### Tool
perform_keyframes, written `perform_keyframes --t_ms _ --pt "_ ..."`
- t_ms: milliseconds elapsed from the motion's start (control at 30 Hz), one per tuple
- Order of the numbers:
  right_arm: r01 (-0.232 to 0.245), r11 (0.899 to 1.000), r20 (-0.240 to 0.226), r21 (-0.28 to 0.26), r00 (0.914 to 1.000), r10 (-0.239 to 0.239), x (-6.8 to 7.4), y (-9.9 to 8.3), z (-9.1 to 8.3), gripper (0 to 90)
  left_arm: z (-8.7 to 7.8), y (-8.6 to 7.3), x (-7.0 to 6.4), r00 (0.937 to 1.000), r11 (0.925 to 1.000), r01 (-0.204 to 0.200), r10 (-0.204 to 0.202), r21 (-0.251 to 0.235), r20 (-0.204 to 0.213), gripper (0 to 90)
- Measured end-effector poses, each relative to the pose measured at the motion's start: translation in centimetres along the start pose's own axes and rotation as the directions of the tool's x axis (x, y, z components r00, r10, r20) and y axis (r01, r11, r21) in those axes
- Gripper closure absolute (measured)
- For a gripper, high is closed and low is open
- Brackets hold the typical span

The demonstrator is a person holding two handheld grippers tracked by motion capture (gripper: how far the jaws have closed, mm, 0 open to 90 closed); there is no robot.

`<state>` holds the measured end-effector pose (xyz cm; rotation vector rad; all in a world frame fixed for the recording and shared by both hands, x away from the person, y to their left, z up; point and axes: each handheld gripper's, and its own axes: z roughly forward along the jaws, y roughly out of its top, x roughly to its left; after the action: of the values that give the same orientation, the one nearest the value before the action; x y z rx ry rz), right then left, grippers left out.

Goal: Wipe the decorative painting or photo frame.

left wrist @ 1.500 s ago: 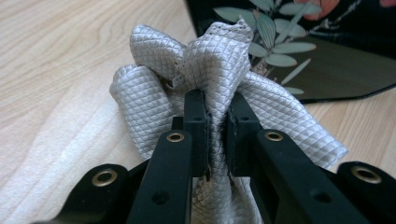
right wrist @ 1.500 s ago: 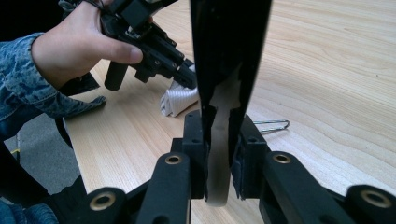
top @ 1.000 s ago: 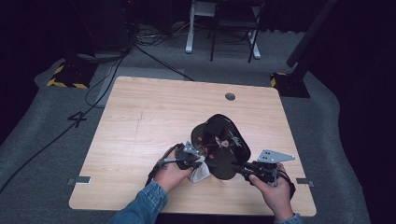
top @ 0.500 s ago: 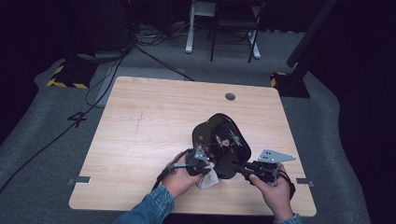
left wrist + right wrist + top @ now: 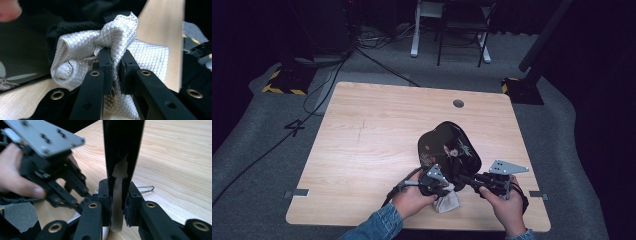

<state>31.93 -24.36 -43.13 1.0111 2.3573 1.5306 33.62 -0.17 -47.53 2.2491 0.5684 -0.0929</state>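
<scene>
A black lacquered plate with a painted flower pattern stands tilted over the near right part of the wooden table. My right gripper is shut on the plate's near rim, seen edge-on between its jaws. My left gripper is shut on a bunched white quilted cloth, with its jaws pinching a fold. The cloth lies against the plate's lower edge, just left of the right gripper. In the right gripper view the left gripper is close by on the left.
A small bent wire clip lies on the table beside the plate. A round cable hole sits near the far edge. Chair and desk legs and cables are on the floor beyond.
My left gripper has slid to the right with the cloth, ending under the plate's near edge close to the right gripper. The right gripper and plate have barely moved.
</scene>
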Motion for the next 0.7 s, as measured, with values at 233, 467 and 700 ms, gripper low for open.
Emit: perform_keyframes --t_ms 233,467,700 --pt "0.003 1.000 -0.002 0.003 1.0000 -0.003 -0.1 0.0 0.0 78.7 -3.1 -0.4 -0.2 0.9998 0.9994 -0.002 0.001 -0.036 -0.019 82.4" --pt "0.012 1.000 -0.009 0.004 0.9999 -0.012 -0.2 0.1 0.0 78.7 -7.3 -2.0 1.1 0.9948 0.9949 0.030 -0.039 -0.097 -0.094 82.7" --pt "0.020 1.000 -0.014 0.009 0.9997 -0.020 -0.3 0.3 0.2 78.7 -10.5 -3.8 2.4 0.9829 0.9891 0.063 -0.084 -0.133 -0.164 83.3"
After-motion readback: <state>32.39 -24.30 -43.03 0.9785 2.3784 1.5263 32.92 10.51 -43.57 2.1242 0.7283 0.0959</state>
